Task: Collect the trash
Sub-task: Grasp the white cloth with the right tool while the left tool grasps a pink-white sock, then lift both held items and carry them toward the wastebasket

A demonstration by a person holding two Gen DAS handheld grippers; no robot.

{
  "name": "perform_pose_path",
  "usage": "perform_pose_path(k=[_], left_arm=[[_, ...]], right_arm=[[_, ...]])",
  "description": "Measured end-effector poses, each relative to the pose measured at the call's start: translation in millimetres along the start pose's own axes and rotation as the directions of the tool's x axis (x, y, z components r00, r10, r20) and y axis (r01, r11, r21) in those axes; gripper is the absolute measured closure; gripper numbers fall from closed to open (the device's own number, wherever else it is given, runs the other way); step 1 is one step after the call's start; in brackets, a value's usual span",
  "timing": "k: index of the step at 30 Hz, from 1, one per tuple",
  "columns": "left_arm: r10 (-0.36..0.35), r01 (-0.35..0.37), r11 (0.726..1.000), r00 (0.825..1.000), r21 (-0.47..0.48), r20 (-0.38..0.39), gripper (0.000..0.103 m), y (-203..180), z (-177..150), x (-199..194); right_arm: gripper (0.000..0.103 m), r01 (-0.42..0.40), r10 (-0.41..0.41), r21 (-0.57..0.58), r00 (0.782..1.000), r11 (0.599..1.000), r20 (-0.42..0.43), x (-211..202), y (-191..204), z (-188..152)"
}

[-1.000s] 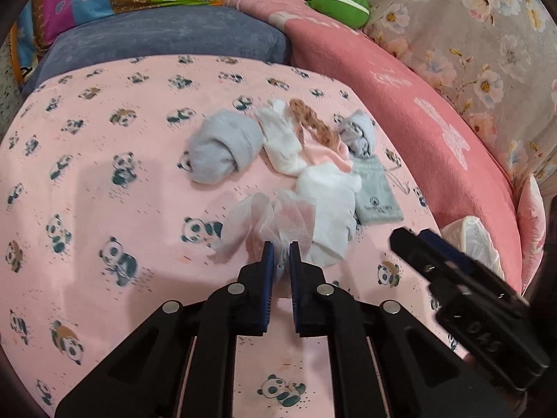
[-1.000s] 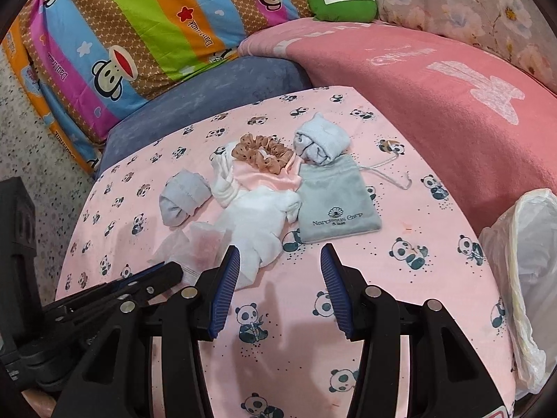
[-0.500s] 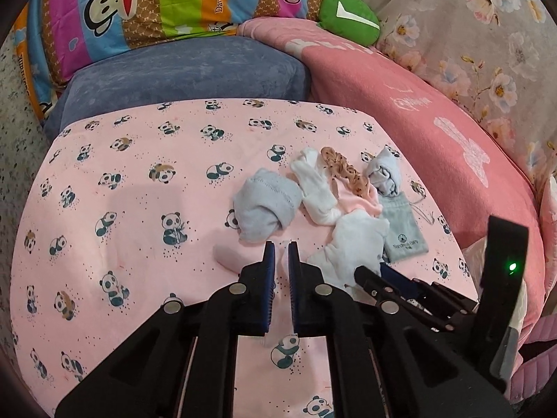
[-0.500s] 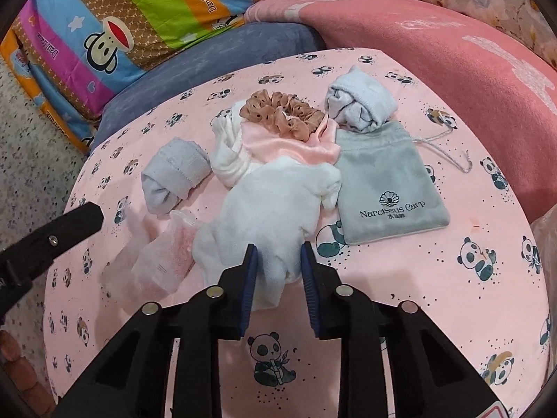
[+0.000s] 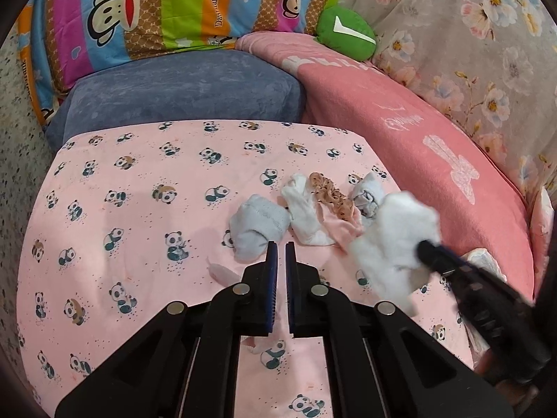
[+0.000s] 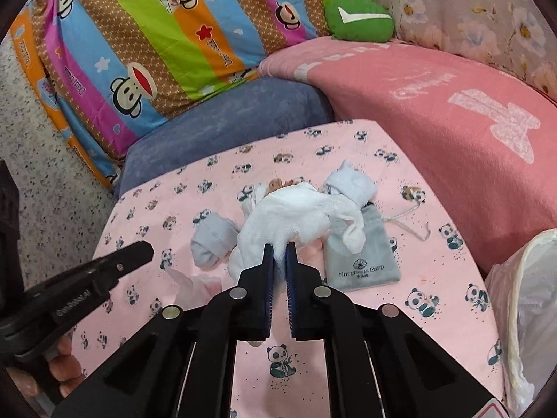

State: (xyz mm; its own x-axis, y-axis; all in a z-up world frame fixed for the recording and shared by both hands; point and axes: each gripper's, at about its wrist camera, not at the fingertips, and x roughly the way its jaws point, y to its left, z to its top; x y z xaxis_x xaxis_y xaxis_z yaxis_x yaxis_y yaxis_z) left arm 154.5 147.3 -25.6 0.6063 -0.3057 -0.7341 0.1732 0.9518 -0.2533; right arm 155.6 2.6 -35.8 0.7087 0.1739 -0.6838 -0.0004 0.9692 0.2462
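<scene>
My left gripper (image 5: 281,244) is shut on a thin translucent wrapper (image 5: 222,272), whose edges show beside and under the fingers. In the right wrist view the left gripper (image 6: 146,249) sits at the left with the wrapper (image 6: 200,283) hanging below it. The jaws of my right gripper (image 6: 280,245) are closing, and their pads pinch a white crumpled wad (image 6: 296,219) lifted off the panda sheet (image 6: 435,268). In the left wrist view that wad (image 5: 393,237) hangs from the right gripper (image 5: 426,245).
On the sheet lie a grey rolled sock (image 5: 259,224), a white sock (image 5: 306,209), a brown scrunchie (image 5: 327,191), a pale rolled sock (image 6: 351,181) and a grey drawstring pouch (image 6: 362,261). A white bag-lined bin (image 6: 522,296) stands at the right edge. Cushions and a pink blanket (image 6: 435,122) lie behind.
The right gripper closed on the white wad and raised it off the sheet. The left gripper rose with the wrapper, which left the sheet.
</scene>
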Motion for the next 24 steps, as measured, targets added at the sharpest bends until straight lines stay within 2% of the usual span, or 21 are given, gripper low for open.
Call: perform_pose_path(k=[2, 3, 4, 5, 6, 7, 9, 12, 14, 15, 16, 17, 19, 21, 24], left_arm=[[0.0, 0.0, 1.0, 1.0, -0.003, -0.003, 0.098, 3.7, -3.9, -0.7], [0.007, -0.007, 1.0, 1.0, -0.006, -0.013, 0.092, 6.6, -7.9, 0.9], [0.025, -0.025, 1.0, 0.999, -0.009, -0.029, 0.069, 9.1, -11.6, 3.9], [0.049, -0.05, 0.999, 0.997, -0.018, -0.051, 0.051, 12.1, -16.6, 8.6], [0.068, -0.069, 0.997, 0.996, -0.027, -0.059, 0.023, 13.5, -20.9, 11.2], [0.084, -0.086, 0.996, 0.995, -0.038, -0.05, 0.021, 14.5, -26.9, 13.1], [0.074, -0.076, 0.997, 0.995, -0.028, -0.07, 0.021, 13.5, -35.4, 22.0], [0.095, -0.095, 0.995, 0.988, 0.002, -0.124, 0.021, 9.3, -46.6, 45.2], [0.096, -0.095, 0.995, 0.983, 0.015, -0.154, 0.033, 7.7, -52.7, 57.9], [0.081, -0.081, 0.997, 0.981, 0.011, -0.175, 0.046, 8.2, -55.4, 63.9], [0.074, -0.075, 0.997, 0.979, 0.002, -0.191, 0.052, 9.6, -57.6, 67.9], [0.089, -0.09, 0.996, 0.981, 0.004, -0.175, 0.053, 8.9, -58.3, 67.9], [0.078, -0.075, 0.997, 0.98, 0.022, -0.185, 0.08, 5.0, -56.7, 68.5], [0.067, -0.066, 0.998, 0.979, 0.011, -0.192, 0.084, 3.5, -53.0, 66.4], [0.055, -0.053, 0.998, 0.986, 0.019, -0.159, 0.085, -5.6, -46.2, 53.3]], right_arm=[[0.095, -0.006, 0.006, -0.006, 1.0, 1.0, 0.023, -14.0, 1.7, 3.8], [0.095, -0.007, 0.007, -0.011, 1.0, 1.0, 0.028, -19.0, 2.3, 3.8], [0.095, -0.008, 0.008, -0.013, 1.0, 1.0, 0.03, -22.8, 2.0, 4.9], [0.095, -0.008, 0.008, -0.017, 0.999, 1.0, 0.032, -25.5, 2.6, 4.7], [0.095, -0.007, 0.008, -0.02, 0.999, 1.0, 0.032, -27.0, 3.9, 2.1], [0.095, -0.01, 0.01, -0.02, 0.999, 1.0, 0.031, -29.0, 3.4, 1.8], [0.095, -0.016, 0.017, -0.019, 1.0, 1.0, 0.021, -28.6, 3.7, -1.8], [0.095, -0.017, 0.017, -0.017, 1.0, 1.0, 0.01, -28.6, 3.6, -4.8], [0.095, -0.016, 0.016, -0.014, 1.0, 1.0, 0.007, -28.7, 3.1, -8.2], [0.095, -0.014, 0.014, -0.012, 1.0, 1.0, 0.004, -28.6, 2.3, -9.4], [0.095, -0.01, 0.01, -0.012, 1.0, 1.0, 0.0, -28.4, 1.9, -11.7], [0.095, -0.009, 0.009, -0.012, 1.0, 1.0, -0.001, -28.2, 1.3, -12.9], [0.095, -0.004, 0.004, -0.006, 1.0, 1.0, -0.005, -28.4, -1.2, -14.6], [0.095, -0.003, 0.003, 0.0, 1.0, 1.0, -0.006, -28.5, -3.3, -15.1], [0.095, 0.002, -0.002, 0.007, 1.0, 1.0, 0.006, -33.1, -8.1, -14.4]])
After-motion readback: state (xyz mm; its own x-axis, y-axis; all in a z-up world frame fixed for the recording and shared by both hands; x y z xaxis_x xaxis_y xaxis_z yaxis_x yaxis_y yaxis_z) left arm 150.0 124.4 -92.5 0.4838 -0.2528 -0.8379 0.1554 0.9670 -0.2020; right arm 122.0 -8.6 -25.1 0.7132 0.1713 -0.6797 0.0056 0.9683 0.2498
